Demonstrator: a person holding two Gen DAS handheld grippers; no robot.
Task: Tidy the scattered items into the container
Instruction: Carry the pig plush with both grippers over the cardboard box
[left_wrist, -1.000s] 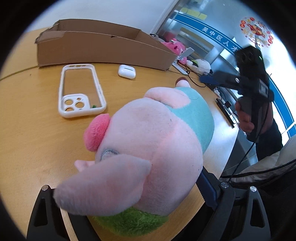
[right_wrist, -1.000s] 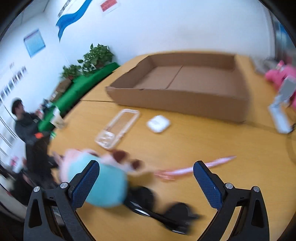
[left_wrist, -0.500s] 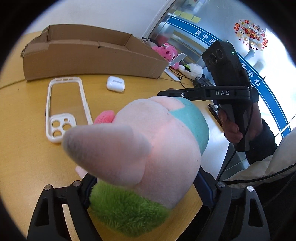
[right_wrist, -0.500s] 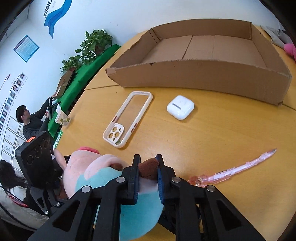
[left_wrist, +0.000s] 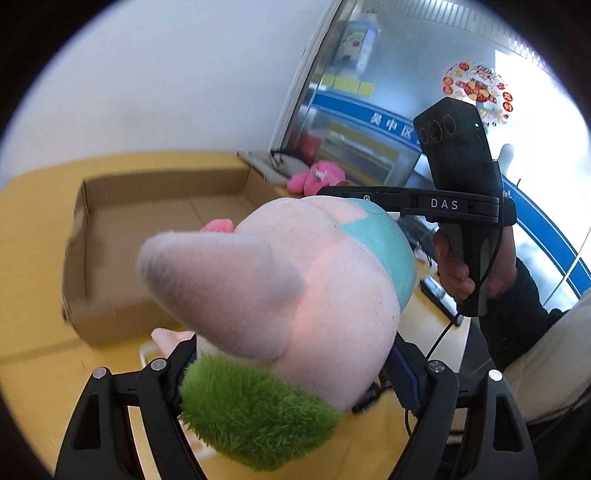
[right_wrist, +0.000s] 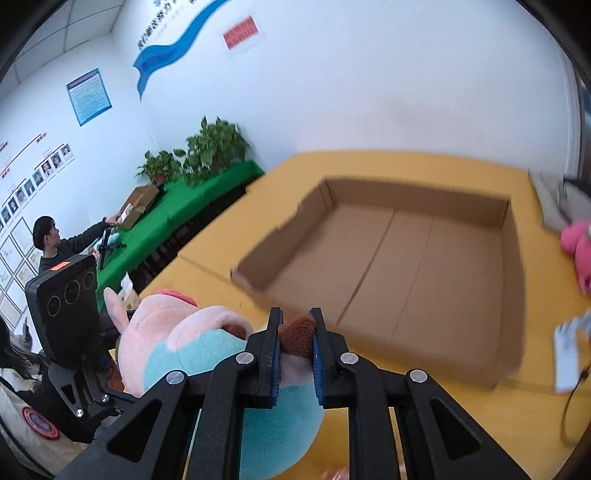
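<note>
Left wrist view: left tool (left_wrist: 291, 373) is clenched on the plush pig (left_wrist: 295, 288), fingers pressed into its lower body at the green tuft. The toy is lifted off the yellow worktop (left_wrist: 33, 295) and fills the centre of the view. Cardboard box (left_wrist: 85, 221) lies ahead and slightly left, interior bare as far as visible. A white edge shows below the toy; too hidden to identify. The right tool's body reaches in from the right, gripped by a hand (left_wrist: 458, 269).

Right wrist view: right tool (right_wrist: 295, 350) is closed on a brown nub of the plush pig, which hangs just left of and below the fingers. Cardboard box sits ahead and right, nothing inside.

Progress, judged: first item in transit, carried by both tools, short of the box's near wall. No item deposited yet; any others remain to be collected.
</note>
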